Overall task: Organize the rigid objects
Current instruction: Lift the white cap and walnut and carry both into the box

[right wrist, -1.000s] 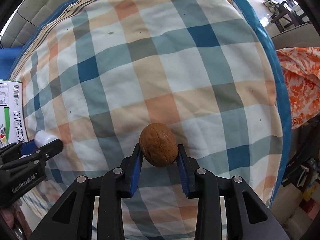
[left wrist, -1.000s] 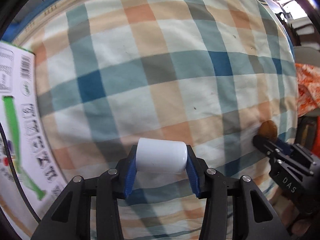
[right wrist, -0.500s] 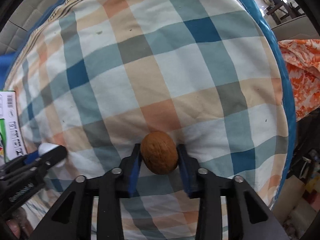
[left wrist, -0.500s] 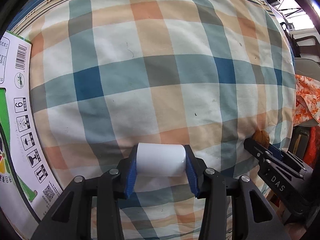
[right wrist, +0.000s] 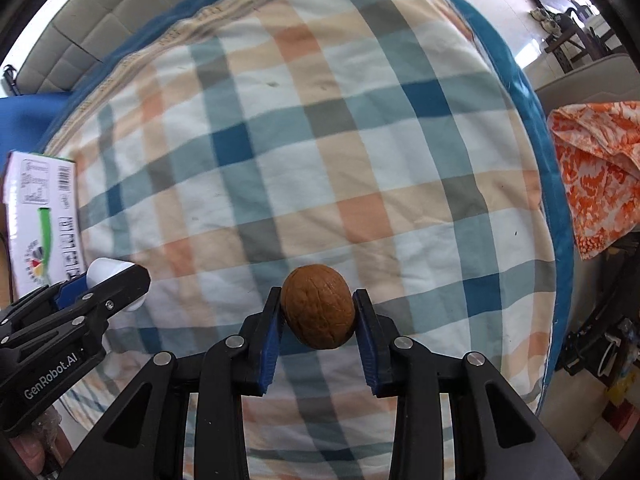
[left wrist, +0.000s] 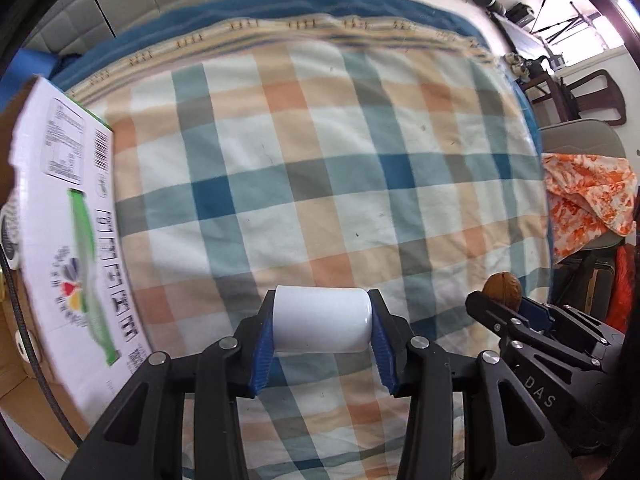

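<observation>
Clamped between the blue pads of the left gripper (left wrist: 322, 326), a short white cylinder (left wrist: 322, 320) lies crosswise, its flat ends against the pads, and hangs clear of the checked cloth (left wrist: 320, 160) below. Just to its right, the right gripper (right wrist: 318, 312) is closed on a brown walnut (right wrist: 318, 312), pinched at its widest part and likewise held above the cloth. Both grippers point down at the cloth, side by side and close together.

A white cardboard box (left wrist: 68, 216) with a barcode and a green stripe stands at the left edge of the cloth, with what looks like its brown inside showing beyond the printed wall; it seems the likely place for both things, though that is only a guess. An orange patterned cloth (left wrist: 588, 200) hangs over a chair far to the right.

Risks from here: the walnut is round and hard, so only small patches of the pads bear on it, and a jolt or tilt could roll it out. The cylinder looks smooth and is held only by its ends, so it could slide down if the grip loosens. With the grippers so near each other, carrying both leftward at once could knock one against the other, or against the box wall.
</observation>
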Demonstrator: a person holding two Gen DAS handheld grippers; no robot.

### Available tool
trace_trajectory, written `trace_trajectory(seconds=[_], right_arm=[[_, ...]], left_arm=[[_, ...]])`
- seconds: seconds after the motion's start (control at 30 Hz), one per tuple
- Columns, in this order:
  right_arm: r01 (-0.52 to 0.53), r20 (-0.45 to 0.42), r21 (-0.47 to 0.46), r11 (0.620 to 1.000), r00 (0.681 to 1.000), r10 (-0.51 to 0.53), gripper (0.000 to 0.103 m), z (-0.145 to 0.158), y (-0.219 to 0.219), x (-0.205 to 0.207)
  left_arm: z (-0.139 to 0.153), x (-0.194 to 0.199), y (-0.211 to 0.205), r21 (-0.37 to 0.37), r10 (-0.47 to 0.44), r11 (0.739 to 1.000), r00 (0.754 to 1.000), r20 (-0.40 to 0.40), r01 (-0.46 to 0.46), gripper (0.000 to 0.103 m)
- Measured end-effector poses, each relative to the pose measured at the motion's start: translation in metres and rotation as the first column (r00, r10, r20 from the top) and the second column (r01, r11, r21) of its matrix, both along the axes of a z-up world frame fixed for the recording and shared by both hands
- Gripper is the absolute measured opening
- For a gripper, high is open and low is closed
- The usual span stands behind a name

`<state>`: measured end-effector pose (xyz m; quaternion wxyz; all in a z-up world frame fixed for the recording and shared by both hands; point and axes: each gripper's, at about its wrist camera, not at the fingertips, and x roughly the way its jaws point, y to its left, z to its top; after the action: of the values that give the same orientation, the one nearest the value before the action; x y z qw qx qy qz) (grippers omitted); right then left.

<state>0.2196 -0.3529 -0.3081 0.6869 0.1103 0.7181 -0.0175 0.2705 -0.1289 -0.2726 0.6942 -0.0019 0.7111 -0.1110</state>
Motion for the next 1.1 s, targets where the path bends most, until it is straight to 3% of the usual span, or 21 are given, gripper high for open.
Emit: trace_trajectory(seconds=[0.23, 0.47, 0.6, 0.87, 1.1], right_arm=[[-0.044, 0.087, 0.043, 0.998, 0.995, 0.041, 0.036, 0.062, 0.045, -0.001], [-0.130, 0.159, 0.092, 0.987, 0.981, 0.114, 0.036, 0.102, 0.128, -0.011], [-0.146, 0.184, 0.089, 0.985, 0.975, 0.128, 0.036, 0.111, 0.189, -0.007], [-0.225, 0.183, 0.130, 0.966, 0.963, 0.200, 0.036, 0.117, 0.294, -0.002], [-0.249, 0.143, 0.109, 0.962, 0.962, 0.233, 0.036, 0.081, 0.368, 0.018]], left_arm=[[0.074, -0.014, 0.039, -0.045, 0.028, 0.999, 0.993, 0.117, -0.023, 0.040], [0.115, -0.024, 0.095, -0.082, 0.071, 0.995, 0.978, 0.196, -0.056, 0.040], [0.125, -0.029, 0.136, -0.100, 0.116, 0.990, 0.970, 0.214, -0.097, 0.040], [0.128, -0.035, 0.243, -0.063, 0.208, 0.978, 0.954, 0.216, -0.199, 0.040], [0.087, -0.028, 0.329, 0.001, 0.285, 0.958, 0.947, 0.146, -0.288, 0.040]])
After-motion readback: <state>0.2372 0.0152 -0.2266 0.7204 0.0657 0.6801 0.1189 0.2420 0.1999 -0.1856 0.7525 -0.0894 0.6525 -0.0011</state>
